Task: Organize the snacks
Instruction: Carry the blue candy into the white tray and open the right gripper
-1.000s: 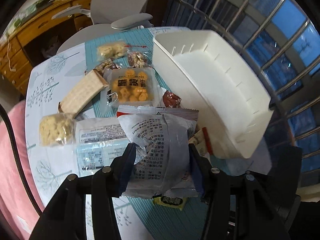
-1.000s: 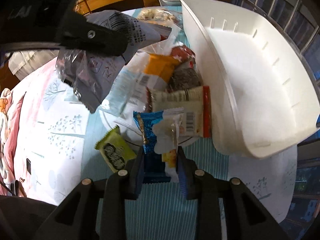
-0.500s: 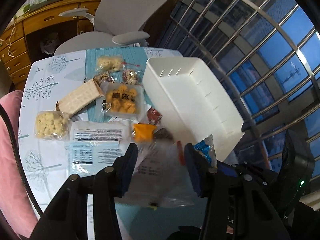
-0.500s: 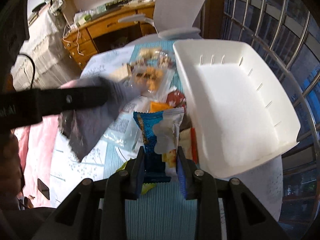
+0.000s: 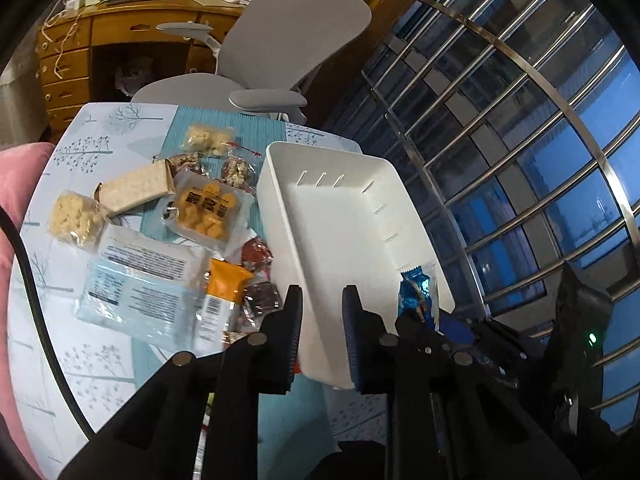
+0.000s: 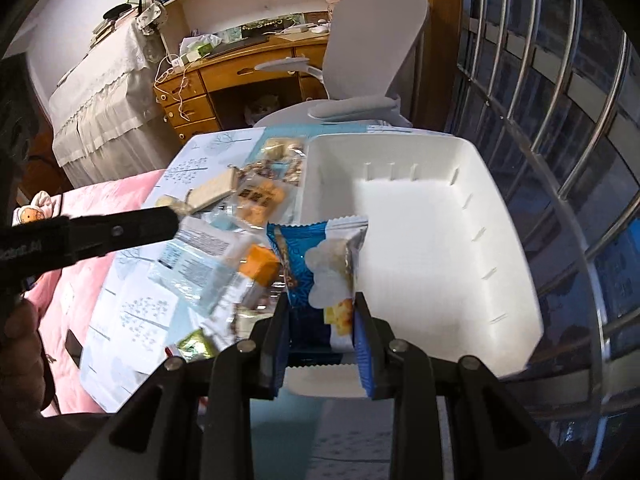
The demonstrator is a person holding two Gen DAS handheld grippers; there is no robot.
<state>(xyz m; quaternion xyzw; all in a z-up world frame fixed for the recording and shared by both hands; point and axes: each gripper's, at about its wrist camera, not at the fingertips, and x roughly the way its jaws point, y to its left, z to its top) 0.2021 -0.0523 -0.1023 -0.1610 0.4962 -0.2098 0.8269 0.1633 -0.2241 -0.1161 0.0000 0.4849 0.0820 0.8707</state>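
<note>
My right gripper [image 6: 320, 320] is shut on a blue and white snack packet [image 6: 320, 264], held upright in the air over the near rim of the white bin [image 6: 500, 208]. The bin has nothing in it. The same packet [image 5: 416, 292] shows in the left wrist view, beside the bin [image 5: 280, 208]. My left gripper [image 5: 322, 316] hovers over the bin's near left corner, shut with nothing between its fingers. Several snacks lie left of the bin: a yellow biscuit pack [image 5: 208, 208], a light-blue packet [image 5: 136, 280], an orange packet [image 5: 224, 288] and a cracker box [image 5: 136, 186].
A grey office chair [image 5: 288, 40] stands behind the round table [image 5: 80, 144], with a wooden desk [image 5: 100, 36] further back. Metal window bars [image 5: 520, 140] run along the right. Pink bedding [image 6: 100, 208] lies to the left. A green packet [image 6: 196, 344] sits near the table's front.
Both grippers have risen. The grey packet that was between my left fingers is gone from them and out of view, and those jaws have shut. The right gripper lifted the blue packet towards the bin.
</note>
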